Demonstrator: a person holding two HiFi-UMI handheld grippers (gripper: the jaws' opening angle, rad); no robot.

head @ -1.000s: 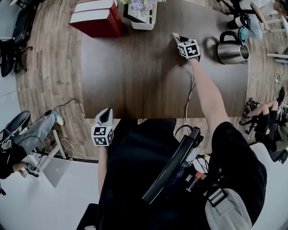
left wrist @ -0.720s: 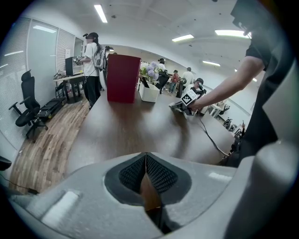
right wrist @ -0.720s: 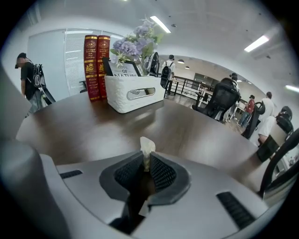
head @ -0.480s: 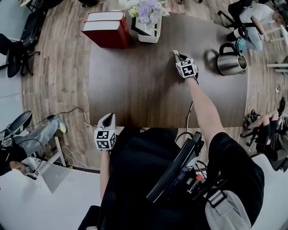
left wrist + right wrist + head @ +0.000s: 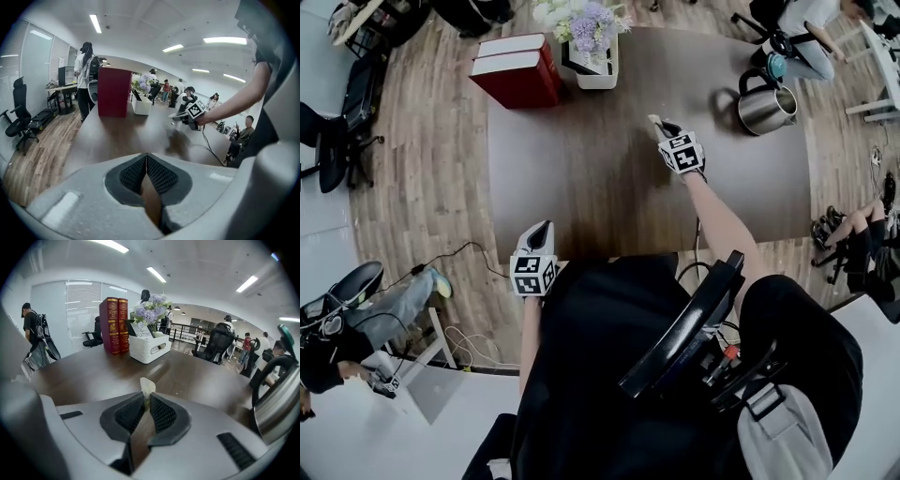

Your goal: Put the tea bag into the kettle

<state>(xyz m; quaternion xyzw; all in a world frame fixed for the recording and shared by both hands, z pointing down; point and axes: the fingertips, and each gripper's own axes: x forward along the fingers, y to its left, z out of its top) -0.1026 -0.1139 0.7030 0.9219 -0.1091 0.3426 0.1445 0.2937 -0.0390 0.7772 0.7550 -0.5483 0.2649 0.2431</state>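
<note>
A small pale tea bag (image 5: 147,386) sticks up between the pads of my right gripper (image 5: 146,398), which is shut on it. In the head view that gripper (image 5: 661,126) hovers over the middle-right of the dark table (image 5: 581,178), with the tea bag (image 5: 654,119) at its tip. The steel kettle (image 5: 764,105) stands to its right near the table's far right corner, lid open; its side fills the right edge of the right gripper view (image 5: 277,401). My left gripper (image 5: 539,231) waits at the table's near edge, jaws shut and holding nothing (image 5: 146,157).
Two red books (image 5: 517,70) and a white box of purple flowers (image 5: 592,45) stand at the table's far side, left of the right gripper. Office chairs and several people surround the table. Cables trail on the floor at the left.
The right gripper has come back from the far side toward me with the tea bag at its tip. The head camera has shifted. The left gripper stays at the near edge.
</note>
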